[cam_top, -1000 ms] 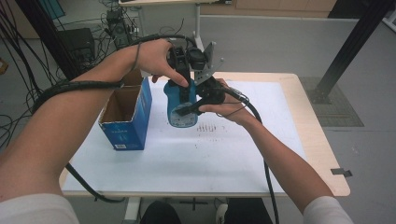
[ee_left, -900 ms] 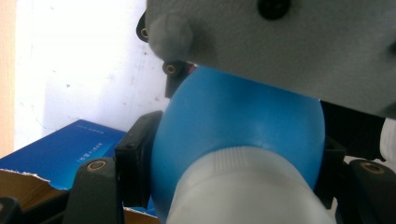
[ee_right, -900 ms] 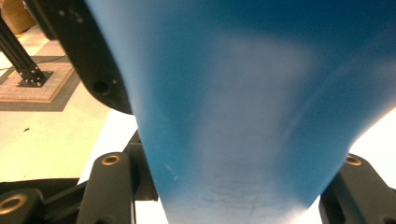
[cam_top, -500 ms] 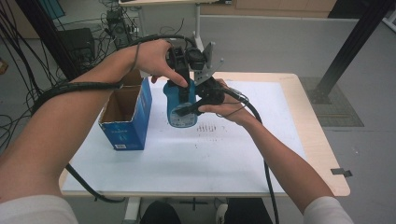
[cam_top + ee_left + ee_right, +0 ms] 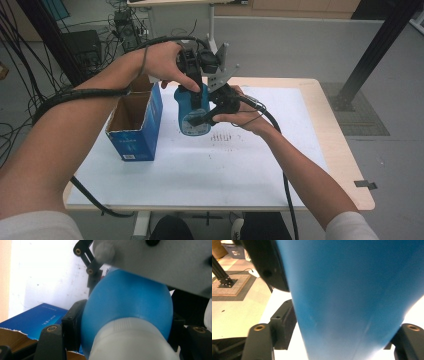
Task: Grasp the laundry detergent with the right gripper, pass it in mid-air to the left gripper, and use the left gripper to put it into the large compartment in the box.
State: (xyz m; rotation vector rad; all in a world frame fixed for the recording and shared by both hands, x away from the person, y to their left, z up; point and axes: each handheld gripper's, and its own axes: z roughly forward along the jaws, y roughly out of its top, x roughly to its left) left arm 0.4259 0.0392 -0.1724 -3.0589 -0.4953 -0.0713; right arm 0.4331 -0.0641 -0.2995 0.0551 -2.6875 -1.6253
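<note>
Here, blue bottle point(image 5: 125, 302) between both jaws

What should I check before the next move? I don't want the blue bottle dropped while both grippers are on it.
1. Left gripper shut on the blue bottle at its shoulder: ok.
2. Right gripper has just been opening its jaws, with the bottle's body between them. Pads fully off it: cannot tell.
3. White cap on the bottle: ok.
4. Bottle roughly upright in the high view: ok.
5. Blue carton open at the top, standing on the table beside the bottle: ok.
</note>
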